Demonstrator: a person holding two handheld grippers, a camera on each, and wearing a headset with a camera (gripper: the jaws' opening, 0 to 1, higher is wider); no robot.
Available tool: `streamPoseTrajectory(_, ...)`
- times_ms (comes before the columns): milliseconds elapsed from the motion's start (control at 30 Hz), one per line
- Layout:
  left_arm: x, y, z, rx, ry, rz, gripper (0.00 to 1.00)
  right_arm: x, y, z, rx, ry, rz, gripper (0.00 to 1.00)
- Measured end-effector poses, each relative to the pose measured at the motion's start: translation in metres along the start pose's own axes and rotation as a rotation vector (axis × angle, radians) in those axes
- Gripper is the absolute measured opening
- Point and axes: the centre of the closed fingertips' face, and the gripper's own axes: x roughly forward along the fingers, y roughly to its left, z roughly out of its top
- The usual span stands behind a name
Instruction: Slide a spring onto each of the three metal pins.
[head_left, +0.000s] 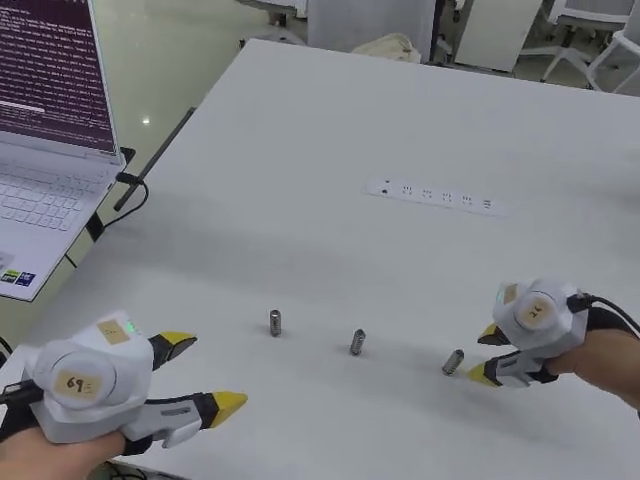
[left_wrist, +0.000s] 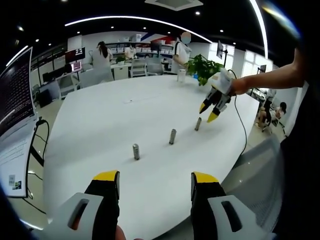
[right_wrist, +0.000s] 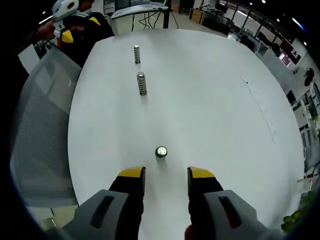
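On the white table (head_left: 300, 150), the left pin (head_left: 275, 322) and middle pin (head_left: 358, 342) are carrying springs (right_wrist: 141, 83); the right pin (head_left: 453, 362) appears fitted too, unconfirmed, so little is probably remaining. The right gripper (head_left: 485, 352) is hovering just beside it, jaws apart, empty. The left gripper (head_left: 205, 373) is hovering at near left, wide open, empty. A laptop (head_left: 50, 100) and power strip (head_left: 435, 197) are sitting farther back in an open office.

metal pins: 3, namely left pin (head_left: 275, 322), middle pin (head_left: 358, 342), right pin (head_left: 453, 362); spring coils visible on at least 2 | tools: 2, namely left tool (head_left: 208, 372), right tool (head_left: 484, 353) | laptop (head_left: 50, 150): 1 | power strip (head_left: 435, 197): 1 | surface (head_left: 330, 130): 1
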Motion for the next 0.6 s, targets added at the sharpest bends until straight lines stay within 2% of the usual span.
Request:
streamPoseTrajectory(200, -0.001, 0.003, 0.001, 0.001, -0.008, -0.007, 0.53, -0.008, 0.002, -0.008, 0.084, -0.033, -0.045, 0.34)
streamPoseTrajectory(333, -0.001, 0.004, 0.004, -0.001, -0.018, -0.011, 0.53, -0.015, 0.007, -0.004, 0.156, -0.088, -0.076, 0.35)
streamPoseTrajectory(433, 0.0, 0.004, 0.004, 0.007, -0.018, -0.019, 0.53, -0.018, 0.012, -0.001, 0.183, -0.122, -0.089, 0.37)
streamPoseTrajectory(600, 0.001, 0.003, 0.004, 0.016, -0.018, -0.033, 0.53, -0.018, 0.02, -0.003, 0.213, -0.138, -0.101, 0.37)
